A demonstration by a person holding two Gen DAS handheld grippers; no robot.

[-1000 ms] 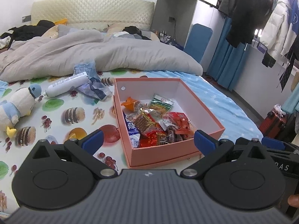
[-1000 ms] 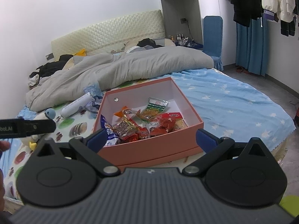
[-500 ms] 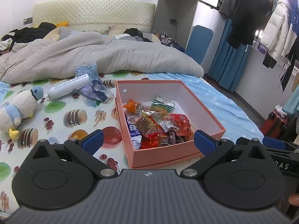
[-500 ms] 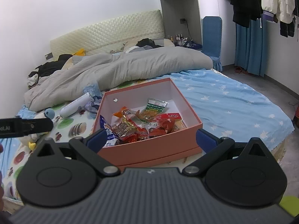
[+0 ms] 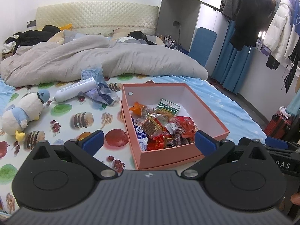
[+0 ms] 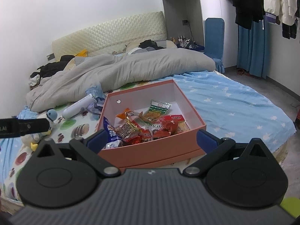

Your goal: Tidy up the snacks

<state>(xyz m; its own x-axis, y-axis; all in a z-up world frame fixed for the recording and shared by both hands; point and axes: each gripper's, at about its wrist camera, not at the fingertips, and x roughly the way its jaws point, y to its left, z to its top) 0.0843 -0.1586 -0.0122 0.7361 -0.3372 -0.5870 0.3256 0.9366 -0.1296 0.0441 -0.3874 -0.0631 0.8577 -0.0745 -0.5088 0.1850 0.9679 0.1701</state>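
Both grippers (image 5: 148, 139) (image 6: 151, 137) are easing back, spread and empty (snacks (image 5: 161, 126) already sitting heaped in the box (image 5: 168, 154)), so little is changing.

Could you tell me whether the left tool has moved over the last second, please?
Yes, slightly. In the left wrist view the box and headboard sit a little lower than before, so the open left tool has tipped or risen slightly.

The left black hand-held gripper (image 5: 148, 142) with blue-padded fingers (image 5: 93, 139) is spread wide and holds nothing. The right black hand-held gripper (image 6: 151, 139) is likewise spread wide and empty, level beside it.
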